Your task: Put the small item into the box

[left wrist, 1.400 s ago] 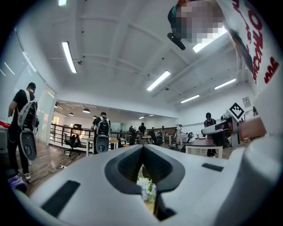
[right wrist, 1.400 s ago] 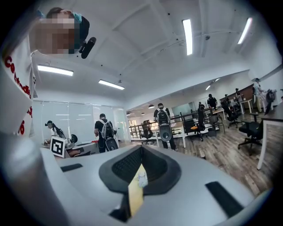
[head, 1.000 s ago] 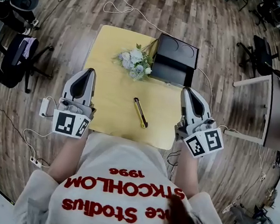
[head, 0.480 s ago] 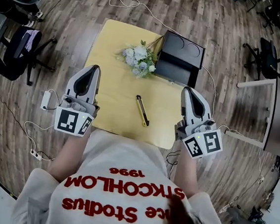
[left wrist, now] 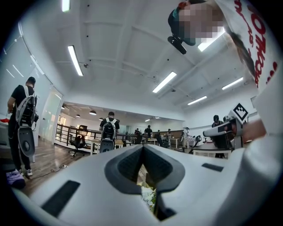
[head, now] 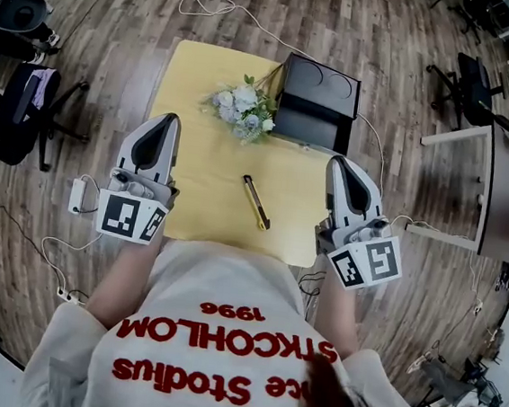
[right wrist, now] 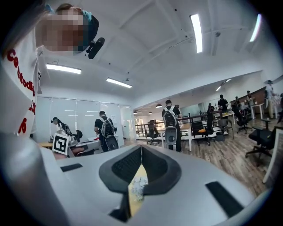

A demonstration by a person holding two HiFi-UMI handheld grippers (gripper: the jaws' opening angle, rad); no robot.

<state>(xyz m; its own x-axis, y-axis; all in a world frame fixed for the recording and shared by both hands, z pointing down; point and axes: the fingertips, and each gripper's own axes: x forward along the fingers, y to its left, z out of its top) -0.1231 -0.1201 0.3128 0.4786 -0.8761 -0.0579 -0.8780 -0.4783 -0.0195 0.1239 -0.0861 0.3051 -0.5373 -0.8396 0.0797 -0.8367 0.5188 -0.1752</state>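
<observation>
Right gripper point(head: 338, 162) and left gripper point(head: 166, 118) both closed on nothing: open the right, lower over the middle of the utility knife point(head: 256, 204), pinch across its width, then carry to the box point(head: 316, 105).

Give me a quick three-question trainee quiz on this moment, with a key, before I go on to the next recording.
1. True or false: the utility knife already lies inside the black box.
2. What lies on the table right beside the box? A) a bunch of flowers B) a mug C) a phone
3. Fill in: the left gripper and the right gripper both hold nothing, and their jaws are ____.

Key: 1 false, the knife lies on the bare table; 2 A; 3 shut.
</observation>
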